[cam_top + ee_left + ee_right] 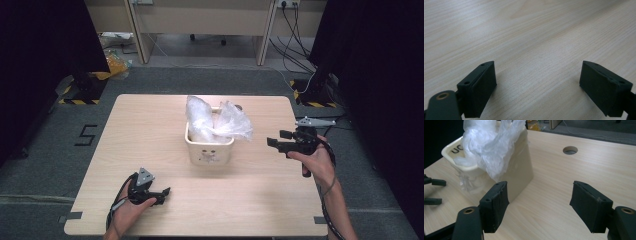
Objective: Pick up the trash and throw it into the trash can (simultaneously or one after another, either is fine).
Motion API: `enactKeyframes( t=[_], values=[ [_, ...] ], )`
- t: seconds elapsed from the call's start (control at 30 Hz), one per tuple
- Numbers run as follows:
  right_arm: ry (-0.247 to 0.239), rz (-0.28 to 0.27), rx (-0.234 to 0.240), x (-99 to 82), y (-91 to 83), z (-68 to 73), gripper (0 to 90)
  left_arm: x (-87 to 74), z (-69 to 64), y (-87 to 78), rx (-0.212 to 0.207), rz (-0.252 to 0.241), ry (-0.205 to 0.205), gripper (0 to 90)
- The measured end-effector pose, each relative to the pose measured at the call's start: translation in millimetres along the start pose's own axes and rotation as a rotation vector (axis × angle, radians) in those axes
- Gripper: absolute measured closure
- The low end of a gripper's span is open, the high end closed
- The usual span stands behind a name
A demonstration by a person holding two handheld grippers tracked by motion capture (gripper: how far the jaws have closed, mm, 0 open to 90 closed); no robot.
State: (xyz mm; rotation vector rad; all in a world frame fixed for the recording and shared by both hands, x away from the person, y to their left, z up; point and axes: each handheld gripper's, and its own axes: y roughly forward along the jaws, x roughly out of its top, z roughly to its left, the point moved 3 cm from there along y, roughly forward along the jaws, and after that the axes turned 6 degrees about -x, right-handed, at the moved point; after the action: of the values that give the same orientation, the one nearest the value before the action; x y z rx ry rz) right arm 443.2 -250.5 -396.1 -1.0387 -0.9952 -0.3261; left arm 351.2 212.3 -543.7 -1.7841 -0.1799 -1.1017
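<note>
A cream plastic bin (pixel 209 150) stands in the middle of the wooden table (pixel 150 130). A crumpled clear plastic bag (pixel 215 122) sits in it and spills over its right rim. My right gripper (pixel 275 138) is held to the right of the bin, pointing at it, apart from it. In the right gripper view its jaws (pixel 539 197) stand open and empty, with the bin (pixel 520 170) and bag (pixel 489 147) just ahead on the left. My left gripper (pixel 165 195) rests low at the near left, open (pixel 537 77), with bare wood between its jaws.
A round cable hole (pixel 238 107) lies in the table behind the bin. Dark curtains (pixel 45 45) flank both sides. On the floor beyond are stands with yellow-black tape (pixel 80 95), cables (pixel 295 45) and a desk (pixel 200 20).
</note>
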Motion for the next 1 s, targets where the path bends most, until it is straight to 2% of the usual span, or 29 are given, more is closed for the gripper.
enactKeyframes(
  t=[0.23,0.43,0.7,0.83,1.0],
  values=[
    [-0.010,0.003,-0.027,-25.6,-1.8,4.2,26.5,0.0,-0.1,0.0,0.000,0.000,-0.002,13.1],
    [-0.012,0.013,-0.053,-52.1,3.9,8.6,15.2,0.0,-0.2,0.0,0.000,-0.001,-0.002,13.1],
    [-0.012,0.020,-0.058,-84.8,13.3,18.5,15.3,0.0,-0.1,0.0,0.000,0.000,-0.002,13.1],
    [-0.008,0.024,-0.081,-96.0,15.4,21.2,15.3,0.0,-0.1,0.1,0.000,-0.001,-0.002,13.1],
    [-0.001,0.041,-0.080,-106.3,14.8,24.2,15.4,0.0,-0.2,0.1,0.000,-0.001,-0.003,13.1]
  ],
)
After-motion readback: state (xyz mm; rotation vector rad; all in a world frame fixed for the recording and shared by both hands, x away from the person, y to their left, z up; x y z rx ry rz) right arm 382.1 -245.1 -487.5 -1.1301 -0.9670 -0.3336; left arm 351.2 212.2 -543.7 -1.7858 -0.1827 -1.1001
